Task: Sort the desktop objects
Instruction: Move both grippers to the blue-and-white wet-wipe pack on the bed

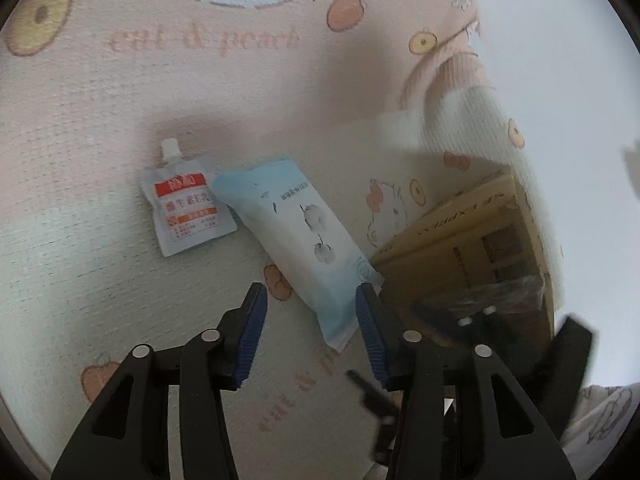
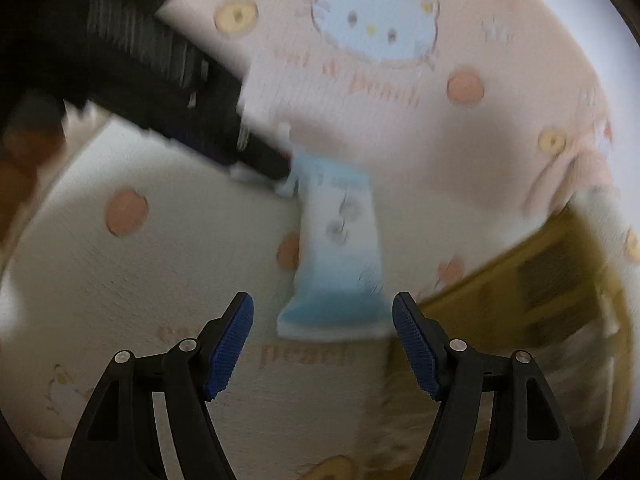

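Though beside pack (image 1: 304,236): pouch (image 1: 186,206), box (image 1: 480,256).

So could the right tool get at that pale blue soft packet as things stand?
Probably yes: the right tool stands open, the pale blue soft packet lies flat just ahead of it, and nothing lies between them.

On your left wrist view the printed cloth (image 1: 120,92) reads "cat & peach" near its far edge, just under the cartoon cat face, and the cardboard box (image 1: 472,240) at the cloth's right edge carries "SF EXPRESS", seen upside down. The white spout pouch (image 1: 186,208) has a red band with white Chinese characters and more lines below, and the pale blue pack (image 1: 304,232) beside it bears small print, none of it legible to you. On your right wrist view only "peach" reads on the cloth through the blur.
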